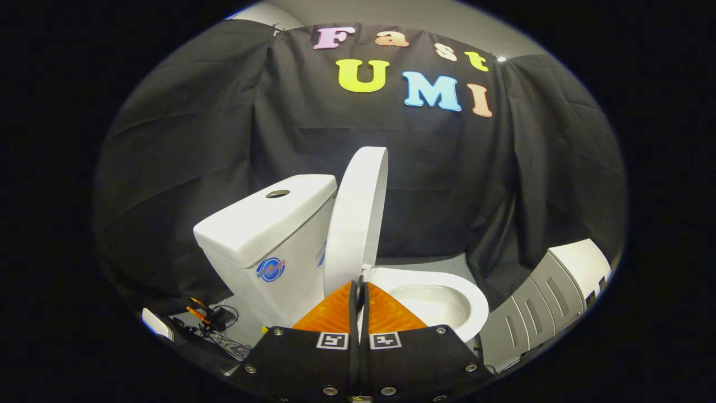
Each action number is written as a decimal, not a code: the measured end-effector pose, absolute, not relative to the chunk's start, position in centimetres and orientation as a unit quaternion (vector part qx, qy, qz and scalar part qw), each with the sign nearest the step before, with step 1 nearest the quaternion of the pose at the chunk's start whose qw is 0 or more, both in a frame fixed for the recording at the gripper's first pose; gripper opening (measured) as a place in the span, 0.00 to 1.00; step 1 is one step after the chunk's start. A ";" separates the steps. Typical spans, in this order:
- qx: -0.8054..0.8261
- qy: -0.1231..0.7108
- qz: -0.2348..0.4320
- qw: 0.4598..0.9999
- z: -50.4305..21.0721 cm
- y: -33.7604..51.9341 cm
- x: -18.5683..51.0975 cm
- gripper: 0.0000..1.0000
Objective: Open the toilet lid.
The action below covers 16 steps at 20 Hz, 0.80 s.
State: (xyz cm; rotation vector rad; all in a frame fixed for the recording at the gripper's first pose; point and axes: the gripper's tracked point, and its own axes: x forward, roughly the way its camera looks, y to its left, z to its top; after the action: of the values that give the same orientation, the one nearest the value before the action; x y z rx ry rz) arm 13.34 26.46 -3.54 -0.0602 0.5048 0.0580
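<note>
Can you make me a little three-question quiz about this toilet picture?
1. True or false: the toilet lid is standing up, leaning toward the tank.
2. What are the gripper fingers doing? A) wide open B) closed together with nothing between them C) squeezing the lid
3. What shows on top of the tank?

Key: 1. true. 2. B. 3. A round flush button.
</note>
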 end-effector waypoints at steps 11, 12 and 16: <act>-0.052 0.247 0.083 0.964 -3.4 31.2 13.9 0.00; -0.056 0.246 0.086 0.964 -3.4 31.5 13.9 0.00; -0.060 0.242 0.097 0.963 -3.3 32.7 13.9 0.00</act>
State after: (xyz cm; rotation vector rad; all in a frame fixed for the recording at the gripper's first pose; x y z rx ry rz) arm 13.93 32.72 -3.33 -0.1214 0.4909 0.1971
